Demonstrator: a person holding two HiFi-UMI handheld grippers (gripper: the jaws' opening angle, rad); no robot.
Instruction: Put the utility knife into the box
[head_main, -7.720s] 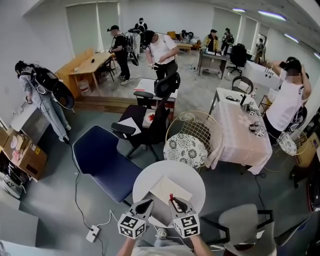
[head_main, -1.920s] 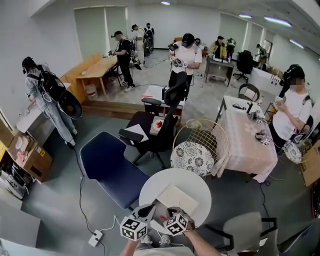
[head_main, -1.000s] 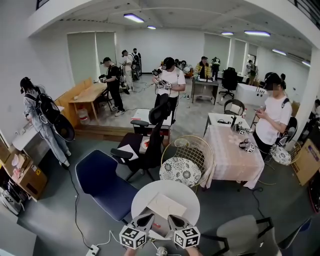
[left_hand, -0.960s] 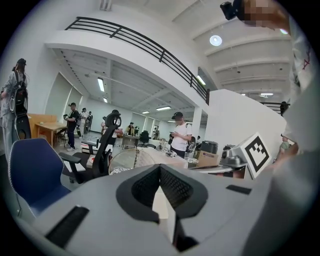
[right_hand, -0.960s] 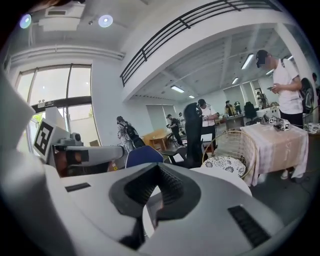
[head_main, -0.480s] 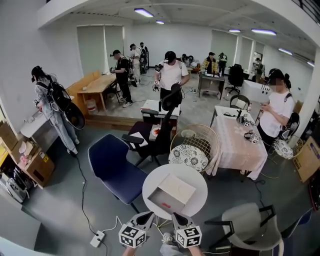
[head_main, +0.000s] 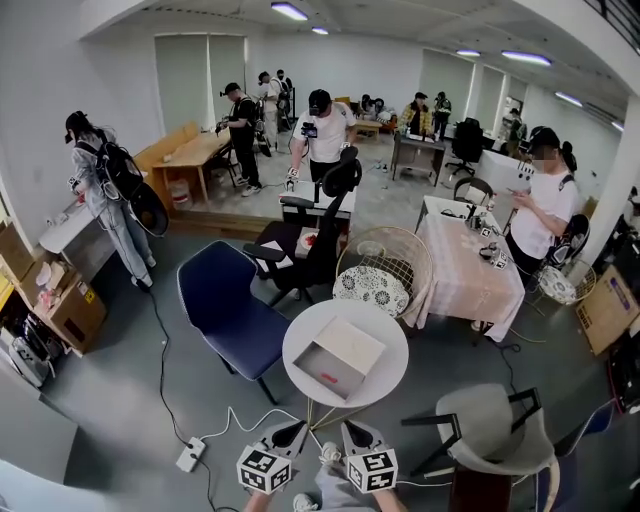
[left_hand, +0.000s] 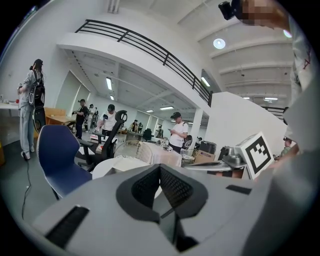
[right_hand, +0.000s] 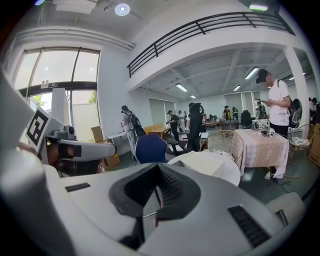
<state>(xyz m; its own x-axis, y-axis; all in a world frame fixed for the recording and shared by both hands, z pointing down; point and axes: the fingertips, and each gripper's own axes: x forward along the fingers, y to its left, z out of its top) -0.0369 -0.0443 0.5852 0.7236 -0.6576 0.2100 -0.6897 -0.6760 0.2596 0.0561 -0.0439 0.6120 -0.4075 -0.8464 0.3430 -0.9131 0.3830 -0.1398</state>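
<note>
**One knife in one box, both grippers clenched and clear of the table**

A single round white table (head_main: 392, 330) stands mid-floor in the head view. It carries one thing, a pale open-topped rectangular cardboard box (head_main: 352, 343) that takes up most of the tabletop. Inside the box, toward the table's near edge, lies the red utility knife (head_main: 331, 377), seen only as one small red streak on the box floor.

Two grippers hang short of the table's near edge, off the tabletop and above the grey floor. The left gripper (head_main: 296, 430) has its jaws pressed together with nothing between them, as its own view shows. The right gripper (head_main: 350, 430) is likewise clenched and empty. Each carries one cube with square markers, so two cubes in all.

Four seats ring the table:
- One dark blue upholstered chair (head_main: 225, 308) stands to the table's left.
- One black office chair (head_main: 312, 245) stands beyond the table.
- One round wire chair with a patterned cushion (head_main: 372, 287) is just beyond the table's far edge.
- One grey armchair (head_main: 490, 430) is to the table's near right.

One white power strip (head_main: 190, 458) lies on the floor to the table's near left.
</note>
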